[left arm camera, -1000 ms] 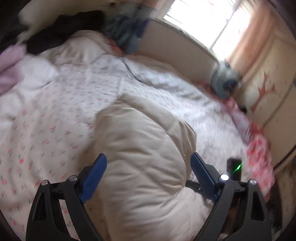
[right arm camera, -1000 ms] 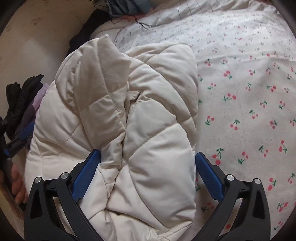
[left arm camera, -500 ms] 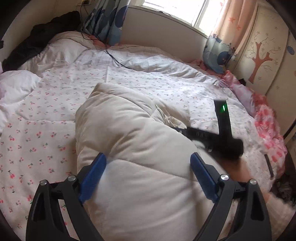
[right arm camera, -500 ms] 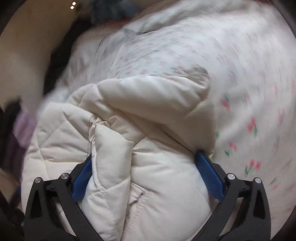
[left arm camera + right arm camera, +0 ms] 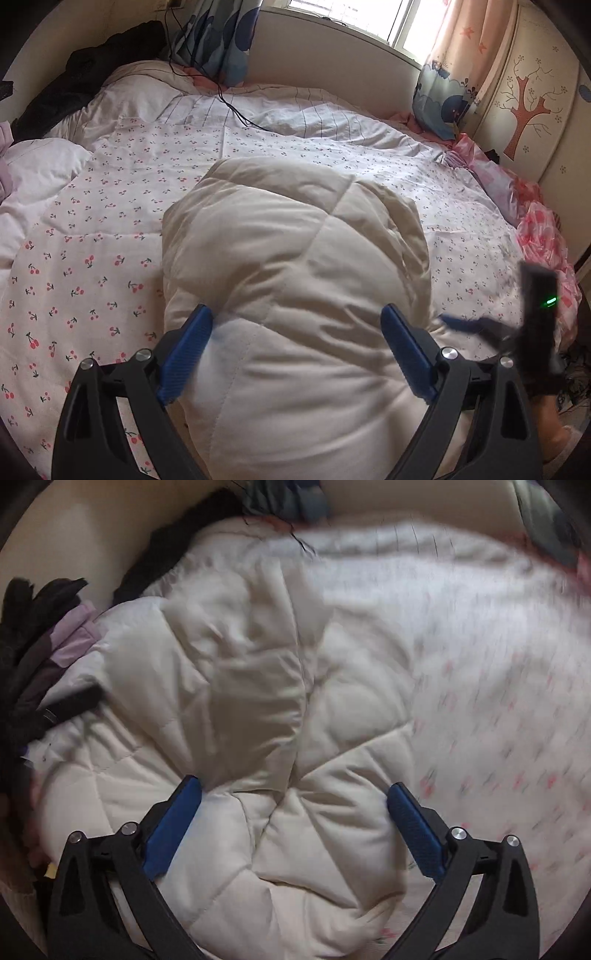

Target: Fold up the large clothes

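left wrist view: a cream quilted puffer jacket [image 5: 295, 295] lies bundled at centre frame on a cherry-print duvet [image 5: 92, 240]. the left gripper [image 5: 295, 328] spreads wide, its blue fingers [image 5: 184, 347] flanking the jacket's near bulk. at lower right, the right gripper [image 5: 480, 326] appears blurred, with a green light on its black body. upper left, dark clothing [image 5: 92, 74]; a black cable [image 5: 236, 107] crosses the bedding. right wrist view: the right gripper [image 5: 295, 794] gapes wide over the jacket [image 5: 240, 701]; contact is uncertain, probably none, given motion blur.
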`<state>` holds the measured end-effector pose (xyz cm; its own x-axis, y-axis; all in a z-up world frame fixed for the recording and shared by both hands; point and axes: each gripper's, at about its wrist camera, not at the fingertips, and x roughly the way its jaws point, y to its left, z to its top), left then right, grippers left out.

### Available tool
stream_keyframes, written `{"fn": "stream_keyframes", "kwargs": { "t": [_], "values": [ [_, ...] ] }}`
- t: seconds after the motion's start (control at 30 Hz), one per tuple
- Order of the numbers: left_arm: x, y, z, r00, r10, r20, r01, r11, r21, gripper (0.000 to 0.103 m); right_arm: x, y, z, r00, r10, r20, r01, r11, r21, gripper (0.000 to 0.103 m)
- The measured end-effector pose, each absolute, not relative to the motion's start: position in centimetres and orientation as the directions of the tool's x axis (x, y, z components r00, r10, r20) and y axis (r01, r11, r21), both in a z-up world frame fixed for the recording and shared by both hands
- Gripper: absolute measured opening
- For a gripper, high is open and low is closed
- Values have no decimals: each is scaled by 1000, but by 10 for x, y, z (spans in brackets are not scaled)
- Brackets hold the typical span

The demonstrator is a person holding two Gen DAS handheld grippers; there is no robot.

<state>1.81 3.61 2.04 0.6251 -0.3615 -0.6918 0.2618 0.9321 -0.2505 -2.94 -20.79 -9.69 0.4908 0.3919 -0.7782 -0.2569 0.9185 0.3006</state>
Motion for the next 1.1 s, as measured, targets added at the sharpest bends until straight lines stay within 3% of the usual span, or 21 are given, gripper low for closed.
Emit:
{"fn": "stream_keyframes", "kwargs": {
  "t": [0.17,0.27,0.37,0.5,0.6,0.67,0.93,1.1],
  "values": [
    [11,40,23,622,-327,-712,226,945,-237,89,-67,-221,-44,599,395,-697,-269,919,289,96],
    [7,47,24,607,-343,-717,224,939,-260,89,-81,-214,-83,520,333,-787,-263,939,223,96],
    [5,47,24,598,-333,-729,219,943,-251,89,-68,-223,-93,467,378,-800,-232,925,301,96],
    [4,51,19,592,-292,-751,176,956,-233,91,-94,-232,-46,598,392,-699,-265,920,289,96],
    [3,52,20,583,-296,-757,174,955,-239,91,-88,-213,-76,500,324,-803,-271,939,210,96],
    [1,46,20,574,-284,-768,188,959,-214,91,-81,-223,-84,453,356,-817,-245,931,270,96],
    [-33,32,40,659,-201,-725,213,974,-77,91,-92,-225,30,659,388,-645,-307,921,240,96],
    [-42,32,48,698,-157,-698,204,979,-16,91,-9,-181,73,695,419,-585,-340,908,246,96]
  ]
}}
